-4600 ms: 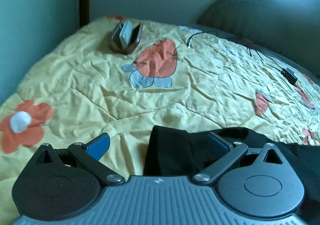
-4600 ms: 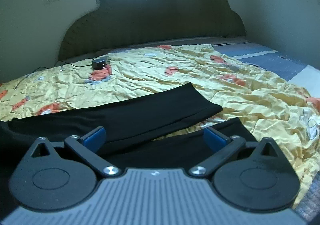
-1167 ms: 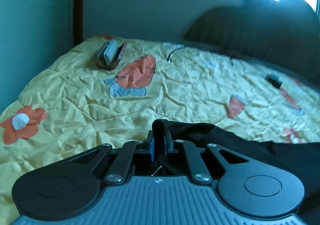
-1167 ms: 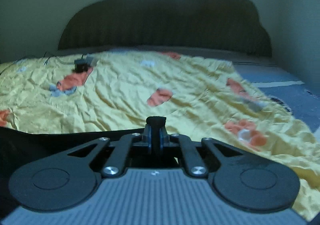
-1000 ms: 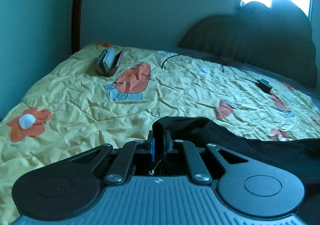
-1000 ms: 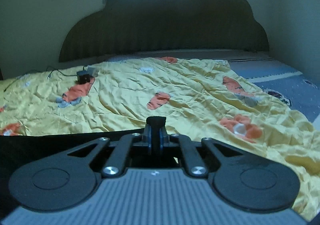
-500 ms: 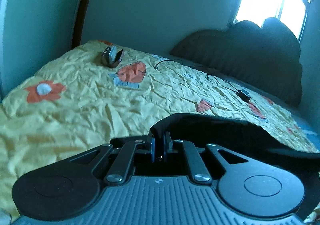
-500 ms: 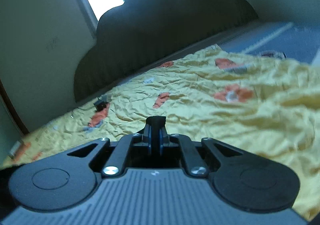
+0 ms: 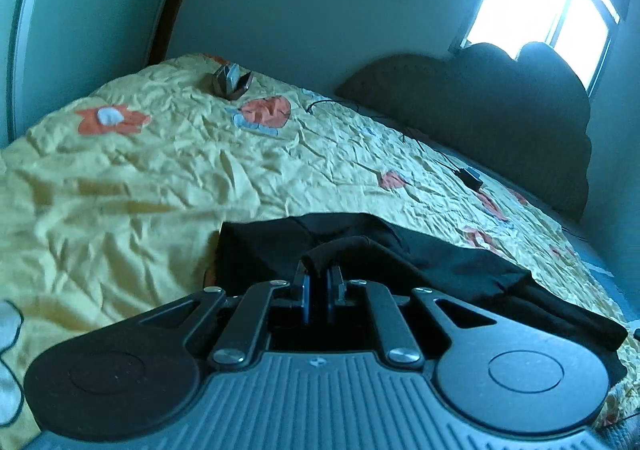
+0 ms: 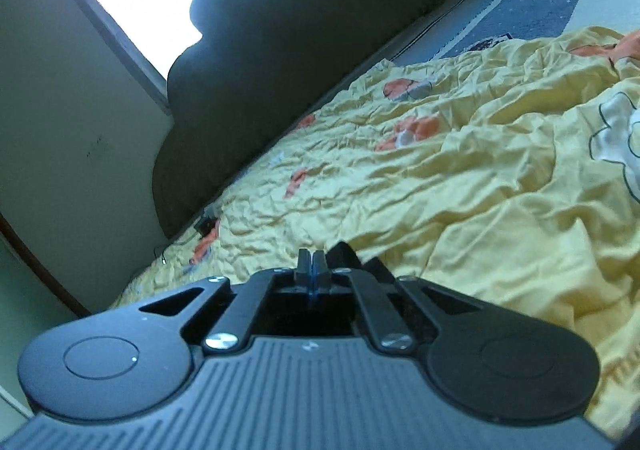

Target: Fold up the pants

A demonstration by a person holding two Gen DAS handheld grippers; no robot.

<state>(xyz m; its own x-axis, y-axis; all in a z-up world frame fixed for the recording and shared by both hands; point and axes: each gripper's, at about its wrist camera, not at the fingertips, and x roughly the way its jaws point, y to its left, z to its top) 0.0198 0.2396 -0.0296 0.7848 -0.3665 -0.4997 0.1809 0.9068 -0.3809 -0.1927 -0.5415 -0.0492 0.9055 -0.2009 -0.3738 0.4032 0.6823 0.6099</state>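
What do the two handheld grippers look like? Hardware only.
Both match. The left gripper and right gripper have matte black bodies, two round discs, a ribbed grey centre plate with a small logo, black linkage bars with silver screws, and blue-padded jaws. No cables, hands or sleeves visible.

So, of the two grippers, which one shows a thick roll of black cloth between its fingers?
The left gripper: a roll of the black pants sits between its blue fingers. The right gripper is pressed fully together.
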